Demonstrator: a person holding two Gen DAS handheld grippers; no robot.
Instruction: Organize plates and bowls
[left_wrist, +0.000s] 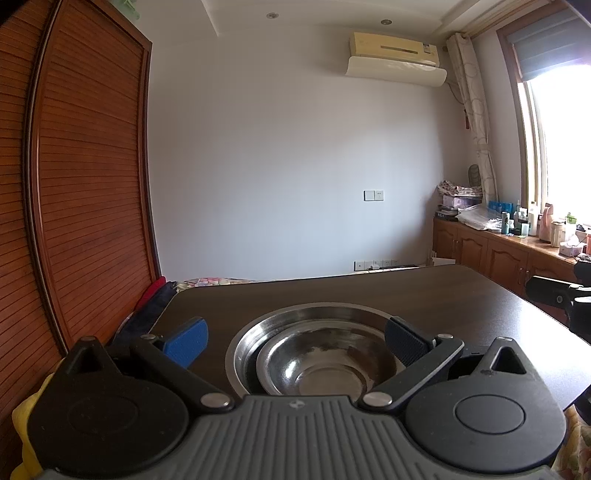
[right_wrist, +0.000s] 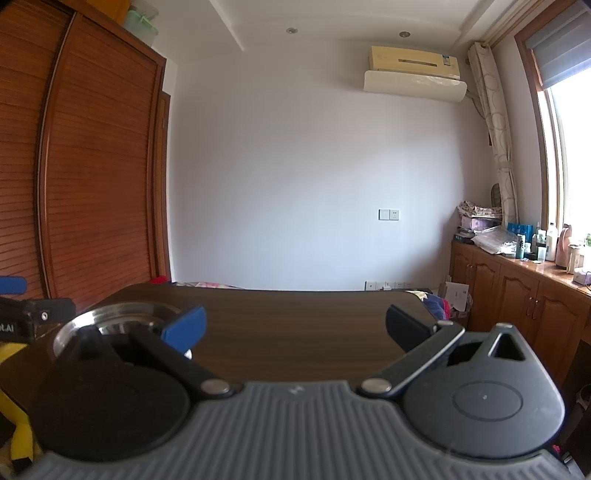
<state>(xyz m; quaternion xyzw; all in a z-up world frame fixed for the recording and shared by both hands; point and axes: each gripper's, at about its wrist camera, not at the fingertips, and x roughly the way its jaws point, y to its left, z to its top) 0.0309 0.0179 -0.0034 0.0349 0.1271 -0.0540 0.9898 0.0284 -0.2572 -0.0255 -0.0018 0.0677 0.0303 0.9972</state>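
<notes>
left wrist — left tongs (left_wrist: 295, 341) spread wide | nested steel bowls (left_wrist: 317, 354) between

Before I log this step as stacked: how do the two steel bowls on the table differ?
The outer bowl is wider and sits directly on the table; the inner bowl is smaller and nests inside it, off-centre toward the camera. The outer bowl shows only rim and wall; the inner bowl's floor is visible. Both are shiny metal, upright.
</notes>
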